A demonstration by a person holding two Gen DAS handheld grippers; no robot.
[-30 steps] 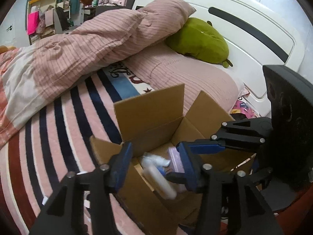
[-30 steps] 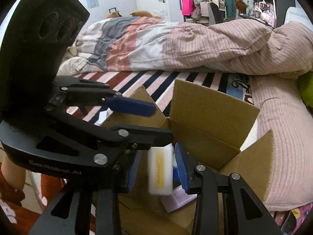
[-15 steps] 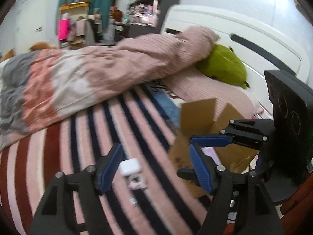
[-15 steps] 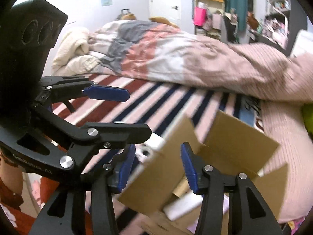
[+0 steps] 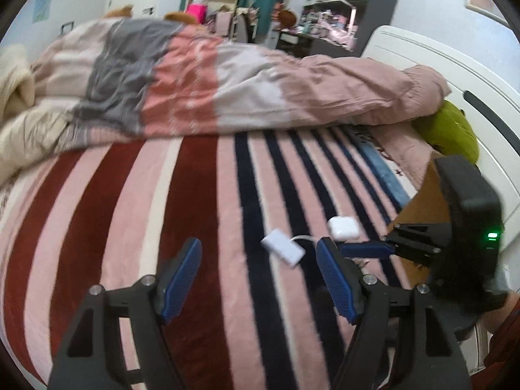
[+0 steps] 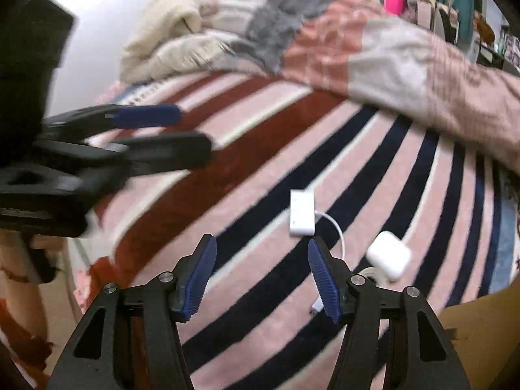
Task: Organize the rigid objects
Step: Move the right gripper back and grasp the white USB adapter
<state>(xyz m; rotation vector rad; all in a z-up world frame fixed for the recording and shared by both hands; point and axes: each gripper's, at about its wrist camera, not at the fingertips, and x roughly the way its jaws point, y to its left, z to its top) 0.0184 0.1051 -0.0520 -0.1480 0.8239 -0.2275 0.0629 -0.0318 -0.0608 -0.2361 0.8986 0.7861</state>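
A flat white adapter [image 5: 283,246] [image 6: 302,212] with a short white cable lies on the striped blanket. A white earbud case [image 5: 343,227] [image 6: 389,256] lies just right of it. My left gripper [image 5: 258,276] is open and empty, low over the blanket, short of the adapter. My right gripper [image 6: 260,276] is open and empty, just near of the adapter; it also shows in the left wrist view [image 5: 367,248]. The cardboard box [image 5: 422,208] [image 6: 481,325] stands at the right, mostly hidden.
A rumpled pink, grey and cream duvet [image 5: 195,74] lies across the back of the bed. A green plush [image 5: 451,130] rests by the white headboard [image 5: 455,74]. The bed's edge [image 6: 81,260] drops off at the left in the right wrist view.
Both grippers have swung left, away from the box and over the blanket. The right gripper let go of the white block it held over the box and now stands open.
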